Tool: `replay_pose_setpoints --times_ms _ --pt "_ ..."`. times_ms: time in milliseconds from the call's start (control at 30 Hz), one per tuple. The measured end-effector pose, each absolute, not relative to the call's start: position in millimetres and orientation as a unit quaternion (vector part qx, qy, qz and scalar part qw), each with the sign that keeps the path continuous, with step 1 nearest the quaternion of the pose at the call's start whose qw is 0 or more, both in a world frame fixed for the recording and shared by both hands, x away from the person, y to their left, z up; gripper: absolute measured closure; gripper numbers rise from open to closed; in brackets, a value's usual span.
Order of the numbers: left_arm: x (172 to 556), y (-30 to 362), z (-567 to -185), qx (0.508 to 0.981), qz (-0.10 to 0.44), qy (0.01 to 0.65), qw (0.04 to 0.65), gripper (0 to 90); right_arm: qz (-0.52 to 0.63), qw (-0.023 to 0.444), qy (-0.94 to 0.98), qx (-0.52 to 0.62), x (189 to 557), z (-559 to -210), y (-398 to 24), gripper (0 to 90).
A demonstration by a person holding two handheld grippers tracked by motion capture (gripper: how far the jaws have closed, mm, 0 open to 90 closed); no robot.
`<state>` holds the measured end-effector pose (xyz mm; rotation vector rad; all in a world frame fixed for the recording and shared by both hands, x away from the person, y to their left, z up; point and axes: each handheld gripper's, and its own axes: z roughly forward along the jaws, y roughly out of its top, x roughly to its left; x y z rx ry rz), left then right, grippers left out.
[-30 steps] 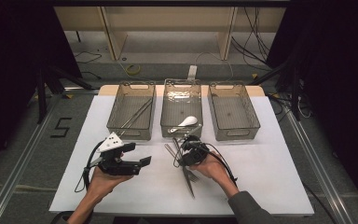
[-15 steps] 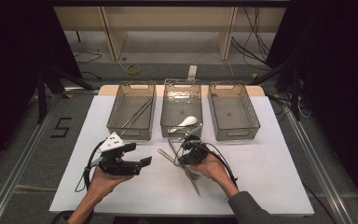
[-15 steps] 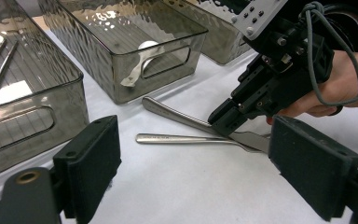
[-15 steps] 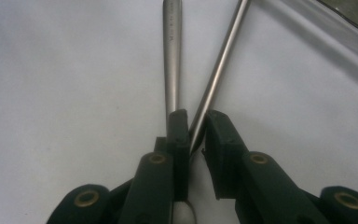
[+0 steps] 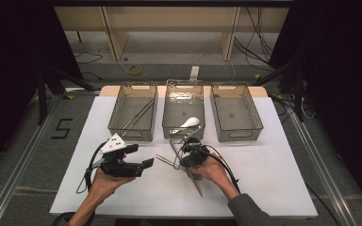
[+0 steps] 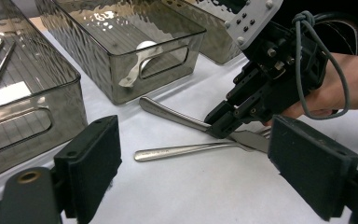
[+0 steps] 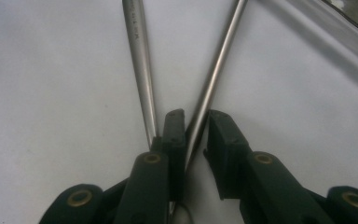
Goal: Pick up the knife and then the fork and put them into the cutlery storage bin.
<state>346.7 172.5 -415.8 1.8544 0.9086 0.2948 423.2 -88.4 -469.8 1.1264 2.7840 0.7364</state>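
A steel knife (image 6: 168,112) lies on the white table, its handle pointing at the middle bin and its blade (image 5: 195,181) toward the person. A second steel utensil (image 6: 182,150) crosses under it, handle to the left (image 5: 162,160). My right gripper (image 7: 196,121) is low over the crossing. Its jaws stand narrowly apart around the knife handle (image 7: 214,60); the other handle (image 7: 140,56) runs outside the left jaw. From the left gripper view the right gripper (image 6: 221,123) touches the knife. My left gripper (image 5: 141,155) hovers open and empty to the left (image 6: 191,158).
Three clear bins stand in a row at the back. The left bin (image 5: 133,134) holds thin metal sticks, the middle bin (image 5: 183,134) a white spoon (image 5: 190,122), and the right bin (image 5: 238,134) shows nothing inside. The table's near edge lies just behind both hands.
The knife's blade has swung slightly to the right under the right gripper. The left gripper has stayed where it was.
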Motion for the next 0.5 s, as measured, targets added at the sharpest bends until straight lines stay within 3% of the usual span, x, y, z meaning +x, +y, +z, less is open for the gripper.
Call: replay_pose_setpoints --times_ms 500 --pt "347.2 172.1 -415.2 0.768 0.120 0.374 0.506 17.0 0.241 0.023 0.901 0.361 424.7 -468.9 -91.5 83.3"
